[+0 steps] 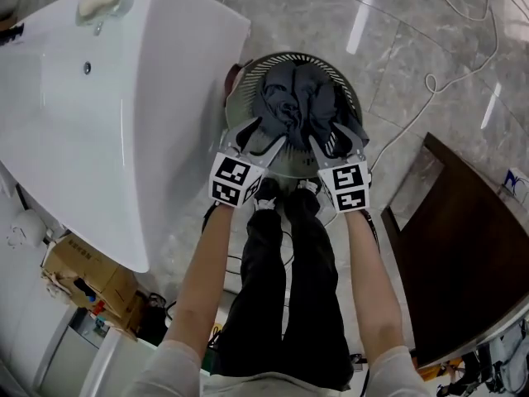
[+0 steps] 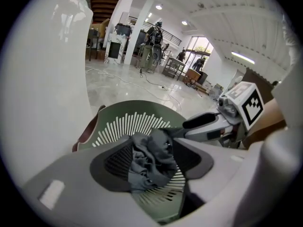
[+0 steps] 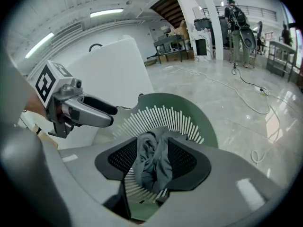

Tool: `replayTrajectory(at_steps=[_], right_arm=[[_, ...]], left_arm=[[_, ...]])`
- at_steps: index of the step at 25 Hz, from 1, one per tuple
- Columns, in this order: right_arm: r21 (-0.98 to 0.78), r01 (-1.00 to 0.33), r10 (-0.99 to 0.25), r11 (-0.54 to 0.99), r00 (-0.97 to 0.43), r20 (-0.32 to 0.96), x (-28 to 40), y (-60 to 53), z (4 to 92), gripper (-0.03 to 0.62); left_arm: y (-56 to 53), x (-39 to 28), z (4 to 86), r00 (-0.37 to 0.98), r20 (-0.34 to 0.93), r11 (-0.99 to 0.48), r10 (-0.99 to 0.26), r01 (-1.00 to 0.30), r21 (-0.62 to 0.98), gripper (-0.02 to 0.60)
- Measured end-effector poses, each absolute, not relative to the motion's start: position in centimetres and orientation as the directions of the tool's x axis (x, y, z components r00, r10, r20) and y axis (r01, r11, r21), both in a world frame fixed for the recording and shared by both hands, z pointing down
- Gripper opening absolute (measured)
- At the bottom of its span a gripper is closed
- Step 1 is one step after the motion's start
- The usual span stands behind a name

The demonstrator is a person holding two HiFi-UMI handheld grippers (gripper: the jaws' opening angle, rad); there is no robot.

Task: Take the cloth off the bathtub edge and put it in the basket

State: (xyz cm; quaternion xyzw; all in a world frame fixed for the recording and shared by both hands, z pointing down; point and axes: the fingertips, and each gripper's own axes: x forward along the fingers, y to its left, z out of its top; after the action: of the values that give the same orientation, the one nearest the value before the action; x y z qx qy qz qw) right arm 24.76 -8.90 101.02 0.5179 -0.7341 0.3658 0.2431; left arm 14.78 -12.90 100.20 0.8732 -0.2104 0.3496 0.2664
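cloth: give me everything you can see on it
The cloth is dark grey soft fabric, crumpled into loose folds. It sits bunched in the round green slatted basket, apart from the white bathtub. The left gripper and right gripper each hold a fold of it between their pads.

The cloth (image 1: 297, 110) looks soft, the plastic basket (image 1: 293, 55) matt (bathtub (image 1: 124, 122) glossy).
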Motion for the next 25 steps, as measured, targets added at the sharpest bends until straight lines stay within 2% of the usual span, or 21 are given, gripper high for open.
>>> replayTrajectory(at_steps=[5, 15, 22, 25], right_arm=[[-0.28, -0.941, -0.575, 0.191, -0.338, 0.745, 23.9, -7.4, 97.7, 0.189], [-0.258, -0.958, -0.608, 0.123, -0.279, 0.743, 20.9, -3.1, 87.9, 0.189], [-0.321, -0.947, -0.665, -0.001, -0.239, 0.707, 17.4, 0.4, 79.5, 0.189], [-0.32, -0.946, -0.675, -0.051, -0.204, 0.71, 17.7, 2.9, 75.8, 0.187]], left_arm=[[-12.9, 14.2, 96.7, 0.68, 0.707, -0.768, -0.196, -0.554, 0.32, 0.291], [-9.5, 12.5, 87.5, 0.726, 0.672, -0.807, -0.146, -0.48, 0.344, 0.296], [-6.3, 7.9, 80.5, 0.725, 0.679, -0.827, -0.114, -0.448, 0.339, 0.296], [-3.7, 8.1, 77.4, 0.739, 0.668, -0.825, -0.087, -0.429, 0.367, 0.296]])
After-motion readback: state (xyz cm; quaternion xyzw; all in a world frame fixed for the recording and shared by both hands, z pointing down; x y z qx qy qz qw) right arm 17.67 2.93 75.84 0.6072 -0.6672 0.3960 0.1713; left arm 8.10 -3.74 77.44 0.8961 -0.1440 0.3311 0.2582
